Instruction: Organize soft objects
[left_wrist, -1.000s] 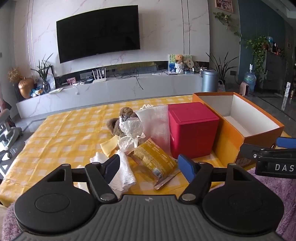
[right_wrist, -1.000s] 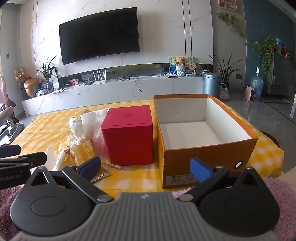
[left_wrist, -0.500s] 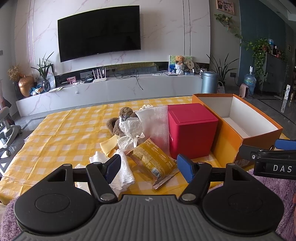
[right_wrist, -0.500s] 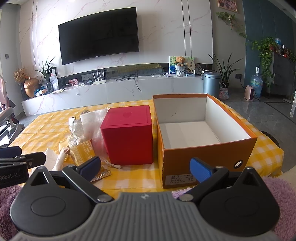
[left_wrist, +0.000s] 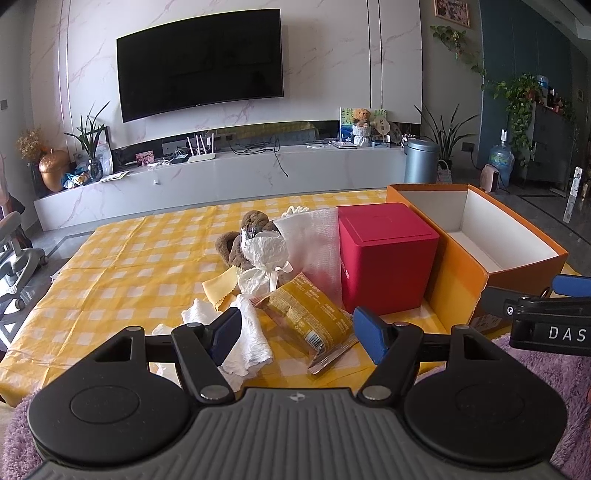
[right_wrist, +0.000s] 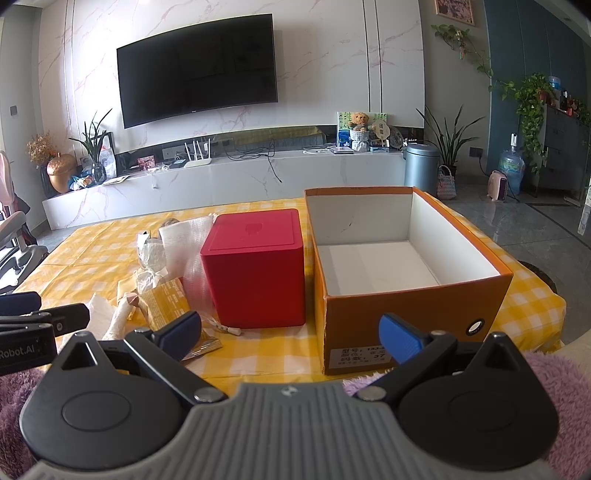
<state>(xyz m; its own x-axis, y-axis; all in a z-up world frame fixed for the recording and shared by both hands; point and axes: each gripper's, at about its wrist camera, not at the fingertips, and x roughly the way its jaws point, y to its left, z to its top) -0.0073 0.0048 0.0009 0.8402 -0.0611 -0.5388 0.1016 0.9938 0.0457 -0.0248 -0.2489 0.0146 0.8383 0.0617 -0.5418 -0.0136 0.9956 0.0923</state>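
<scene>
Yellow checked tablecloth is seen slightly nearer than before; left gripper and right gripper are held wide, empty, nothing sorted.

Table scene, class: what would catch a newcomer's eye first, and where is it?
The red box stands mid-table beside the open, empty orange box on its right. Left of the red box lies a heap of soft things: a brown plush toy, white cloth and a yellow packet.

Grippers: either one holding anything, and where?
Nothing held. Left gripper and right gripper are both open, empty, short of the pile and the orange box.
</scene>
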